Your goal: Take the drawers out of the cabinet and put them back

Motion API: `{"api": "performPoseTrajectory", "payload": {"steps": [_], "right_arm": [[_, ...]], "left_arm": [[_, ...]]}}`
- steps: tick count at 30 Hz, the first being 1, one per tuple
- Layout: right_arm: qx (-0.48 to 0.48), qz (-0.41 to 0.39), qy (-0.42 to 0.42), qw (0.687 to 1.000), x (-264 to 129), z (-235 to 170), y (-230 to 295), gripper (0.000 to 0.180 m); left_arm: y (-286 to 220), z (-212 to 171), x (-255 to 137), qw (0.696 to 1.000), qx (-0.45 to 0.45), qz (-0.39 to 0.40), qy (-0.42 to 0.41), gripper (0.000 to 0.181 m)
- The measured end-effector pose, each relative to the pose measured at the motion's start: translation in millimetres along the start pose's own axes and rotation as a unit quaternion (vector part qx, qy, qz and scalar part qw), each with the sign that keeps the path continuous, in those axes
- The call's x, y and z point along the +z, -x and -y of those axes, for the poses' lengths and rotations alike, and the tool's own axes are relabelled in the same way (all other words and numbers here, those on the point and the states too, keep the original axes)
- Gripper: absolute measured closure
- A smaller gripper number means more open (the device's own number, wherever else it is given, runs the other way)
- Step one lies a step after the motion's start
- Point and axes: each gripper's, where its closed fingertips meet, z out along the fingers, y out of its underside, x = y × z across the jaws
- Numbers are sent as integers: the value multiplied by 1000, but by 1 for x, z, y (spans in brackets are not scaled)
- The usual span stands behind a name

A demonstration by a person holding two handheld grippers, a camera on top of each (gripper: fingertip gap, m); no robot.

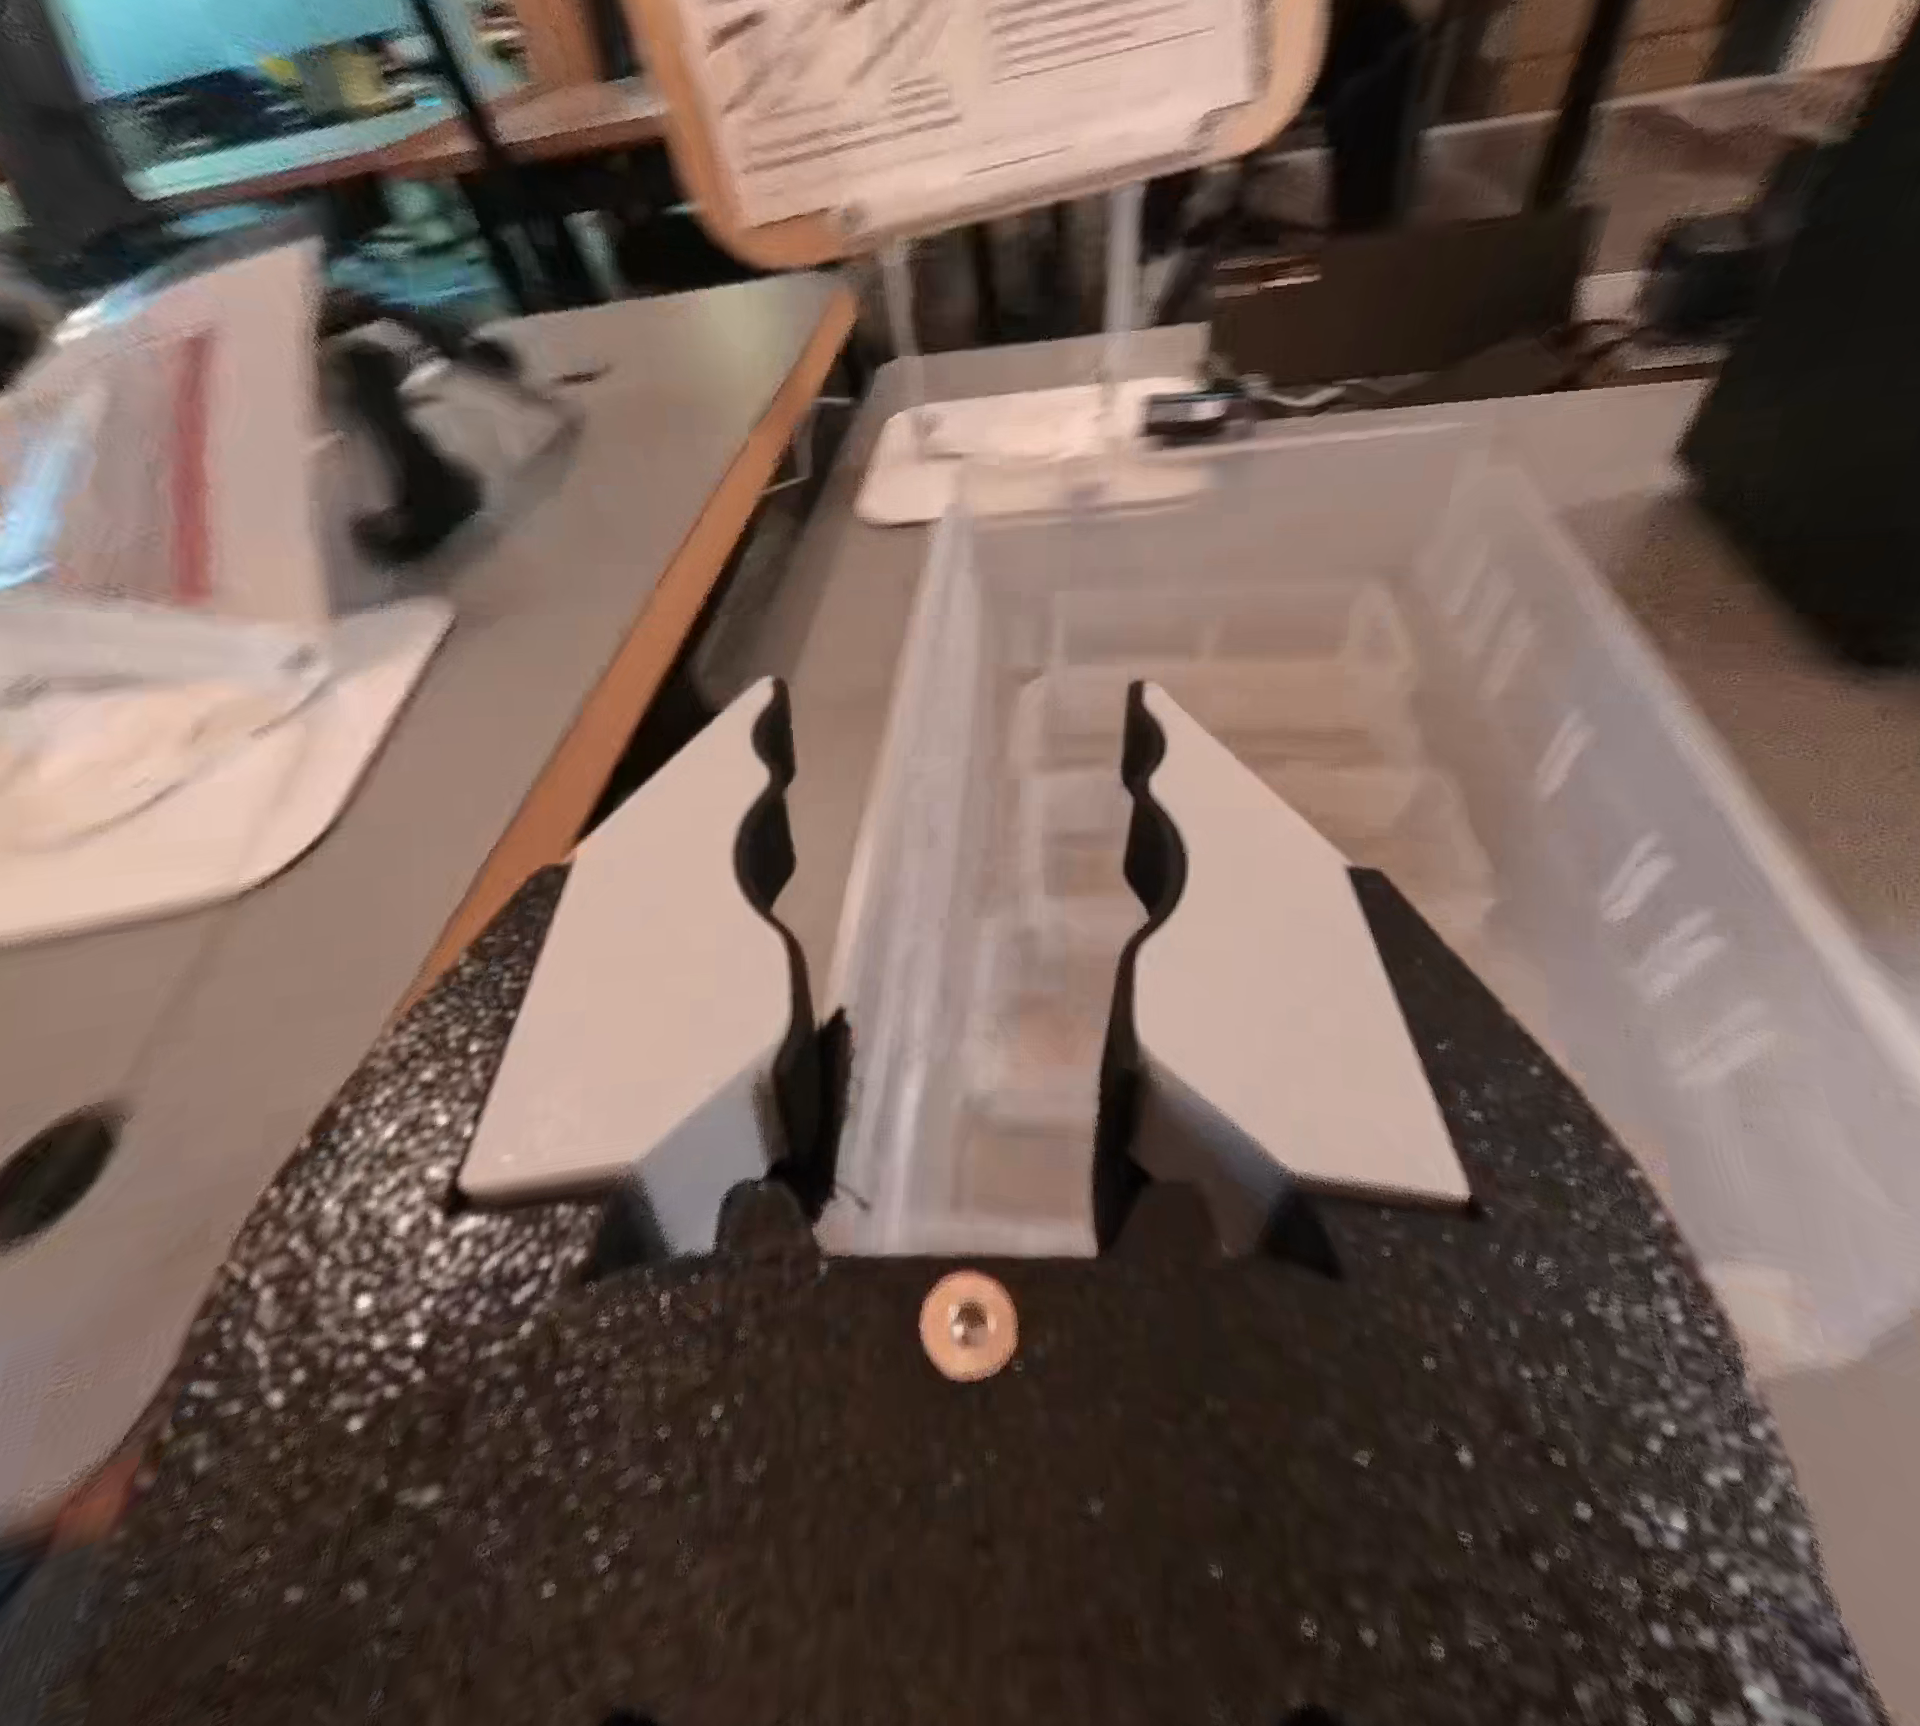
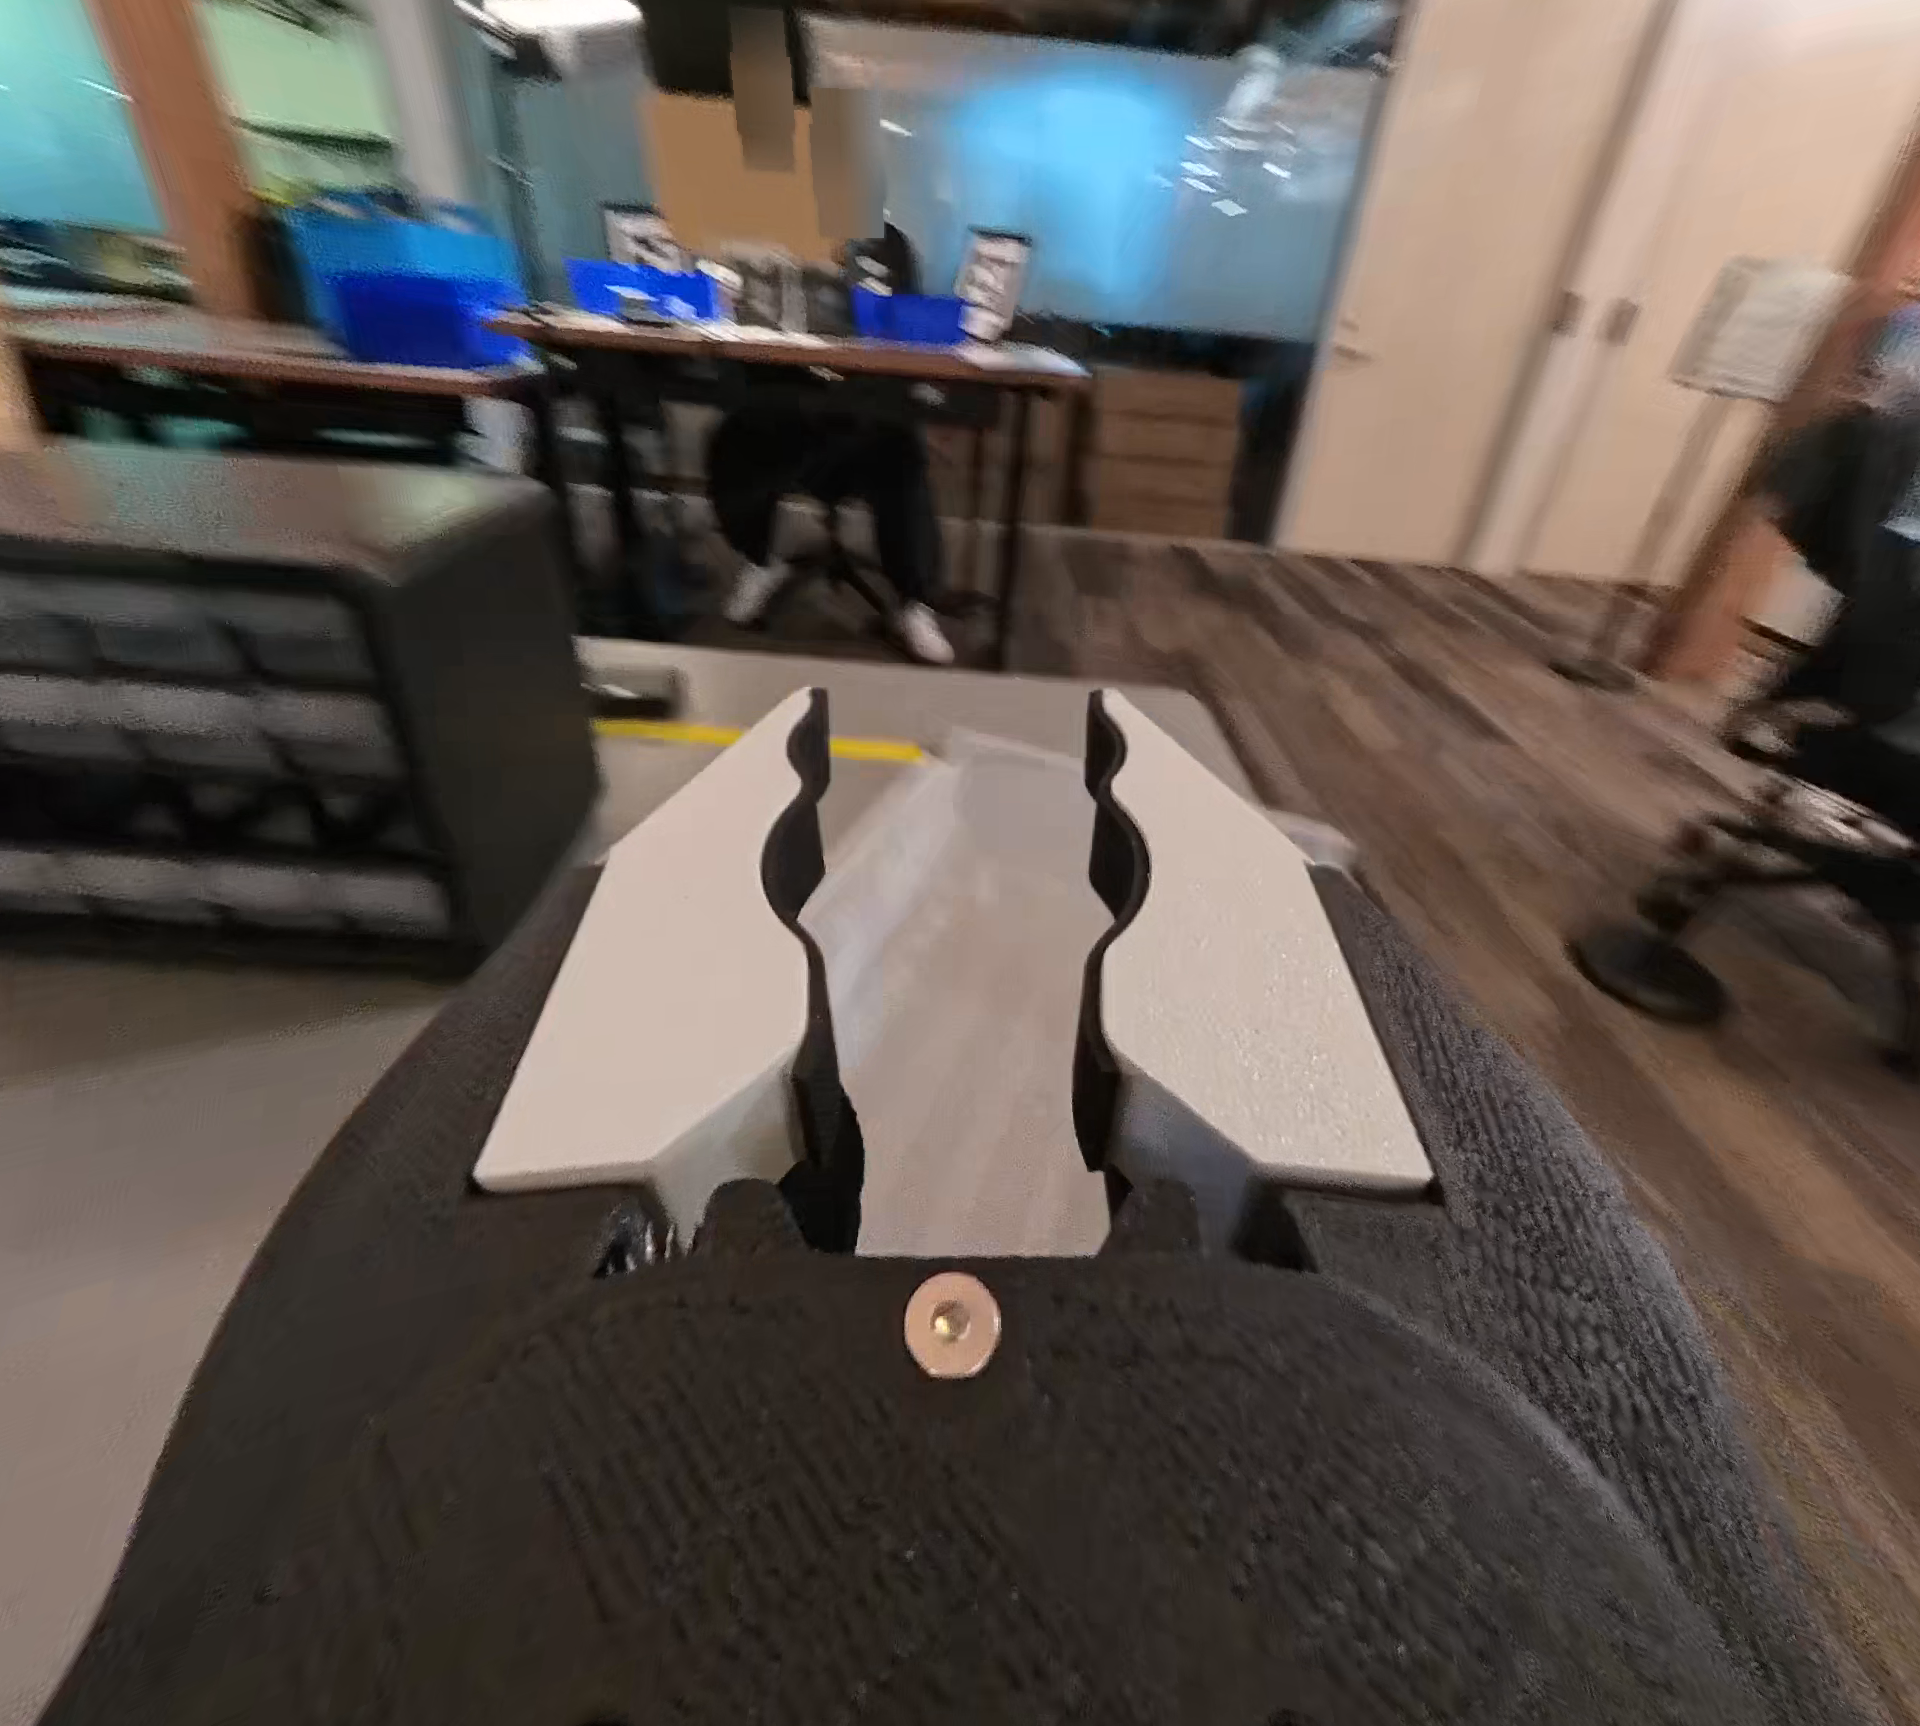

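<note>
My left gripper [image 1: 956, 689] is open. Its fingers stand astride the left wall of a large clear plastic drawer [image 1: 1455, 793]: the left finger is outside the wall, the right finger over the inside. The drawer rests at the left edge of a grey table and holds pale dividers. My right gripper [image 2: 956, 700] is open, with a narrow clear plastic drawer [image 2: 966, 1001] lying between its fingers. I cannot tell whether the pads touch it. The black cabinet [image 2: 260, 720] with rows of small drawers stands to the left.
A framed notice board on a stand [image 1: 966, 14] rises behind the large drawer. A second grey table [image 1: 644, 450] with white packaging [image 1: 166, 637] lies to the left. A seated person [image 2: 821, 450] is at a far desk. A yellow tape strip [image 2: 665, 729] marks the table.
</note>
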Motion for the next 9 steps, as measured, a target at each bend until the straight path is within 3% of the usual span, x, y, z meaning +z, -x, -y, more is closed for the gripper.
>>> {"api": "performPoseTrajectory", "payload": {"steps": [4, 9], "right_arm": [[-1, 133, -30, 991, 74, 52, 103, 141], [-16, 247, 11, 969, 165, 52, 201, 164]], "left_arm": [[-79, 18, 65, 990, 35, -117, 72, 119], [-135, -9, 151, 960, 34, -186, 207, 135]]}}
